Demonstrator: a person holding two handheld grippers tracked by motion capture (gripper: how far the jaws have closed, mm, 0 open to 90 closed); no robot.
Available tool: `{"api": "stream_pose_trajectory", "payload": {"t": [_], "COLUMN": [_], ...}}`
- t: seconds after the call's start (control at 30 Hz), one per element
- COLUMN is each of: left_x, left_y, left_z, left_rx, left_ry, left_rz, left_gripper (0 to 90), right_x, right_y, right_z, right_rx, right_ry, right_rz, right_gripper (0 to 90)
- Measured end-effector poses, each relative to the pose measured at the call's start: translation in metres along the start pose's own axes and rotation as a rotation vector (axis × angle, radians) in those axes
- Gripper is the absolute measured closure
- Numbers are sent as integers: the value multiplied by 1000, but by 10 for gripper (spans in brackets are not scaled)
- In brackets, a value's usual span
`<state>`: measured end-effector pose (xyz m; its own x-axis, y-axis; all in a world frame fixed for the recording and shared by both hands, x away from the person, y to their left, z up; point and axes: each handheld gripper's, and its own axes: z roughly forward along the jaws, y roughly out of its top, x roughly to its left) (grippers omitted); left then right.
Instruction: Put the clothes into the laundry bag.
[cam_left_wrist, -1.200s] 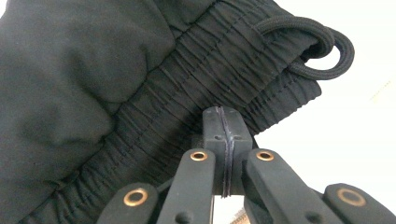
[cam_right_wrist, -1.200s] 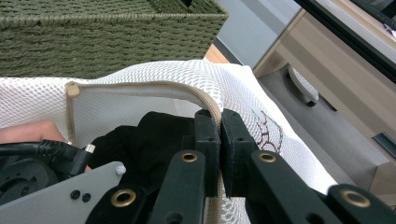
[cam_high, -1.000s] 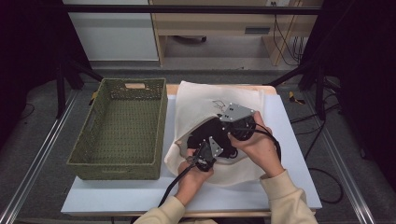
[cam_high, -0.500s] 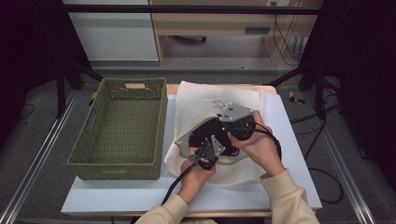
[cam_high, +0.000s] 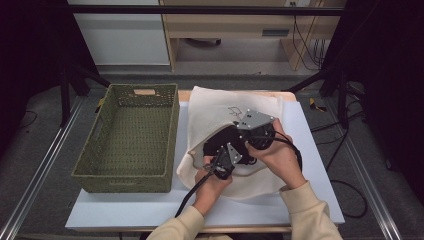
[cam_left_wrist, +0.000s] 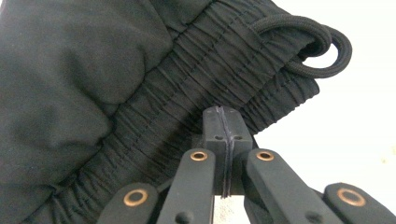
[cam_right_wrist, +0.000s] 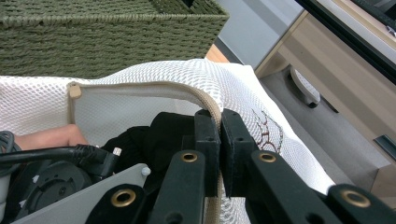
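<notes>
A white mesh bag lies on the table with its mouth toward the person. A black garment with an elastic waistband sits partly inside the mouth. My left gripper is shut on the garment's gathered waistband, and a looped drawstring hangs beside it. My right gripper is shut on the bag's beige rim and holds it up over the black garment. The left gripper's body and cable lie just below the lifted rim.
A green woven basket stands on the left of the white tabletop, close to the bag. A wooden desk and cables stand beyond the far edge. Dark frame posts flank both sides.
</notes>
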<state>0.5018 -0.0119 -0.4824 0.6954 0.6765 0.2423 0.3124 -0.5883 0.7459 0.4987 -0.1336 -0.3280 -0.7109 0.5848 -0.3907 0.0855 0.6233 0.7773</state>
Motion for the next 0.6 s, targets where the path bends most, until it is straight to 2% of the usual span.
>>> {"api": "stream_pose_trajectory", "payload": {"t": [0.6], "left_x": [1], "left_y": [1], "left_z": [2], "left_rx": [1], "left_ry": [8], "left_rz": [1], "left_gripper": [900], "right_x": [-4], "right_y": [3], "right_z": [-6], "right_rx": [-13], "right_ry": [-36], "right_rz": [0], "right_gripper": [872]}}
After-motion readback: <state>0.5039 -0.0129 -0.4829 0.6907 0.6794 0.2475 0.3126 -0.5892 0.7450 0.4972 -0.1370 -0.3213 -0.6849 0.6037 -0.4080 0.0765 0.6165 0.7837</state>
